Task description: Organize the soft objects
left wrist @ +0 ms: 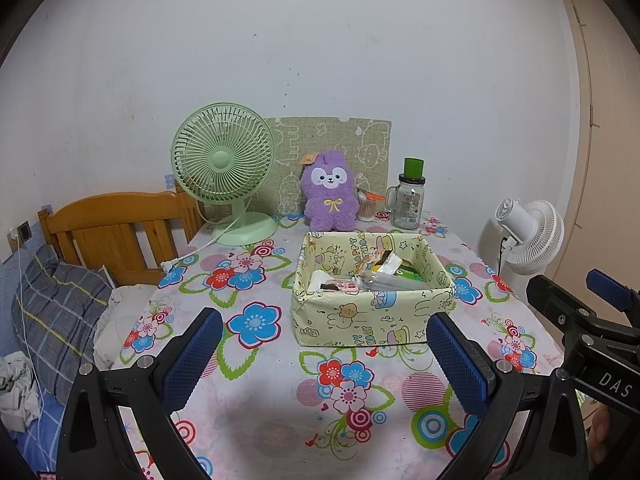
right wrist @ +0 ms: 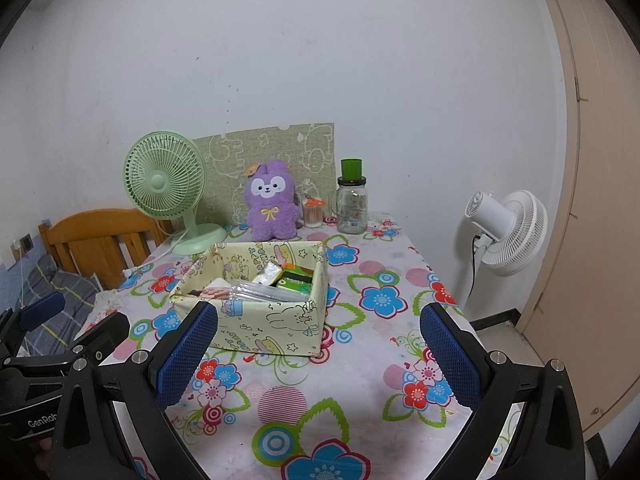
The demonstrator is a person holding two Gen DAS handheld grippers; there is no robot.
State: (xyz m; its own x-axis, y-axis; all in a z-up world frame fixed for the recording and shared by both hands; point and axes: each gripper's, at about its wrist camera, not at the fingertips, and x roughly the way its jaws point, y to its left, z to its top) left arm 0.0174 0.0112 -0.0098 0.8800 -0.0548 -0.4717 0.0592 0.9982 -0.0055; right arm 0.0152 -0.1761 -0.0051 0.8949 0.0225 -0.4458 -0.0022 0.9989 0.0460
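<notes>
A purple plush toy (left wrist: 330, 192) sits upright at the back of the table against a patterned board; it also shows in the right wrist view (right wrist: 272, 202). A yellow cartoon-print fabric box (left wrist: 372, 312) stands mid-table, filled with packets; it shows in the right wrist view too (right wrist: 276, 324). My left gripper (left wrist: 324, 356) is open and empty, hovering above the table in front of the box. My right gripper (right wrist: 318, 354) is open and empty, just right of the left one, near the box's front right corner.
A green desk fan (left wrist: 224, 168) stands back left, its cord on the floral tablecloth (left wrist: 280, 420). A glass jar with green lid (left wrist: 410, 200) and a cotton-swab tub (left wrist: 366, 208) stand back right. A white floor fan (left wrist: 528, 236) is right of the table, a bed (left wrist: 60, 312) left.
</notes>
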